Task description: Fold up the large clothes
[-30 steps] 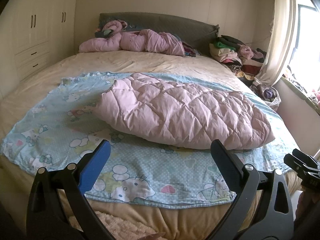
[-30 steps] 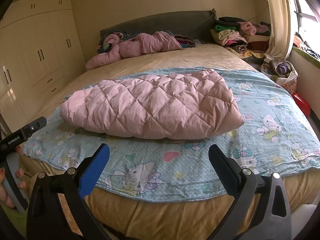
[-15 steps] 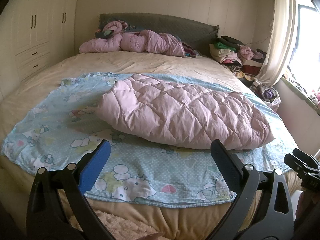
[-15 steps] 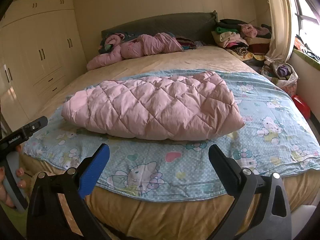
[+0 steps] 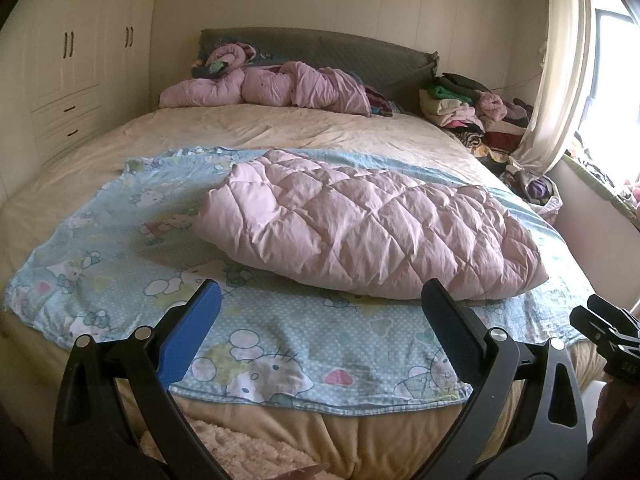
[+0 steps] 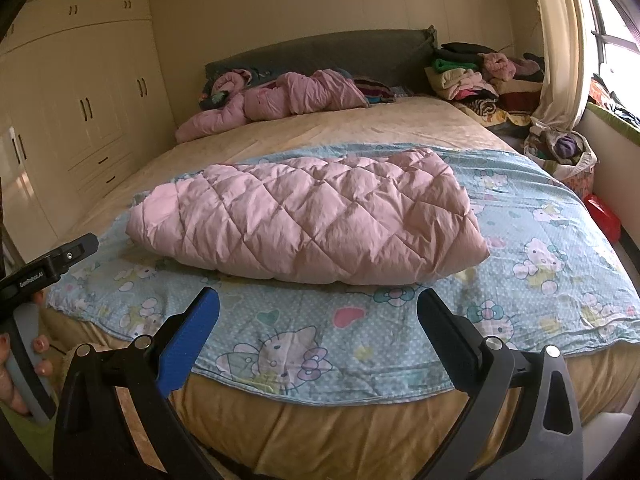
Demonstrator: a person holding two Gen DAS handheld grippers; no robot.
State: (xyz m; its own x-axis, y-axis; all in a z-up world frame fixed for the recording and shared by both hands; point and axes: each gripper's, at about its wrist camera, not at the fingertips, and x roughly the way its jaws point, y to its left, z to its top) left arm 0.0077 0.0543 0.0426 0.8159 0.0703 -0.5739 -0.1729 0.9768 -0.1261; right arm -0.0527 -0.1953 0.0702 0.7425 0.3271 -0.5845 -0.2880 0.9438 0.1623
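Observation:
A pink quilted padded garment (image 5: 372,232) (image 6: 316,224) lies folded into a long bundle across a light blue cartoon-print sheet (image 5: 280,344) (image 6: 560,264) on the bed. My left gripper (image 5: 320,300) hangs open above the sheet's near edge, short of the bundle, nothing between its fingers. My right gripper (image 6: 318,308) is open too, over the foot of the bed in front of the bundle. Each view catches the other gripper at its edge: the right one's body (image 5: 608,340), and the left one's body (image 6: 48,268) with a hand on its handle.
A crumpled pink garment (image 5: 272,88) (image 6: 280,96) lies by the grey headboard (image 5: 320,46). A stack of clothes (image 5: 472,108) (image 6: 476,76) stands at the bed's far right, a full bag (image 6: 564,152) below the curtain. Wardrobes (image 6: 80,100) line the left wall.
Both views drift slightly; the bundle sits a little further from the camera in each. The garment has not moved and both grippers stay open.

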